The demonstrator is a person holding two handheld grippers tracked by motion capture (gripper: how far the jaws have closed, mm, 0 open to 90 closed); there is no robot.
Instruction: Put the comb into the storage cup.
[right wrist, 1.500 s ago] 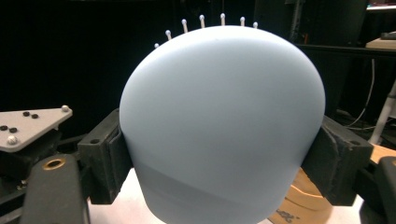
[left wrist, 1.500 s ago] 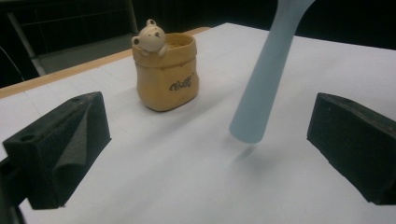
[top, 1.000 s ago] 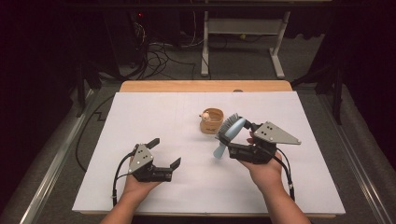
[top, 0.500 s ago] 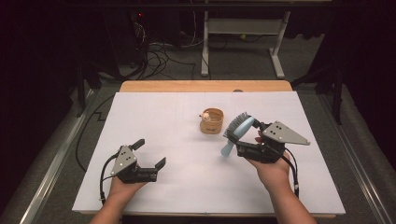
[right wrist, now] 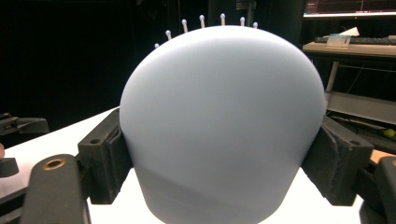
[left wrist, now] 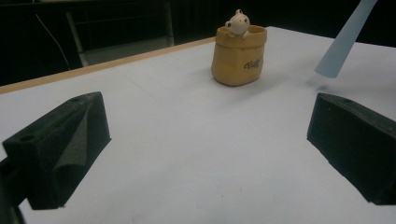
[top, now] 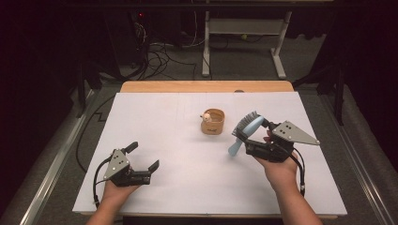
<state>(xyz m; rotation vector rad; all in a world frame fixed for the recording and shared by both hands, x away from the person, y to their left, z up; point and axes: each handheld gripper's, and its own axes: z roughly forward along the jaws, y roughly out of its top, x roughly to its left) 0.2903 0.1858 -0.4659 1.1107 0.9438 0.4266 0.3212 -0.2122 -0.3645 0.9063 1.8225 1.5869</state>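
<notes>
My right gripper is shut on a light blue hairbrush, held above the table right of centre with its bristled head up and its handle slanting down to the left. In the right gripper view the brush's smooth back sits squeezed between both black pads, bristle tips showing above it. A small tan pot with a little cream figure on its rim stands mid-table, just left of the brush; the left gripper view shows the pot ahead. My left gripper rests low at the near left, open, nothing between its jaws.
A white sheet covers the table, with a wooden edge at the far side. Beyond it are dark floor, cables and a white desk frame. The brush handle tip hangs at the upper right of the left gripper view.
My left hand has drawn back toward the near left edge of the table. My right hand has shifted right with the brush, away from the pot.
</notes>
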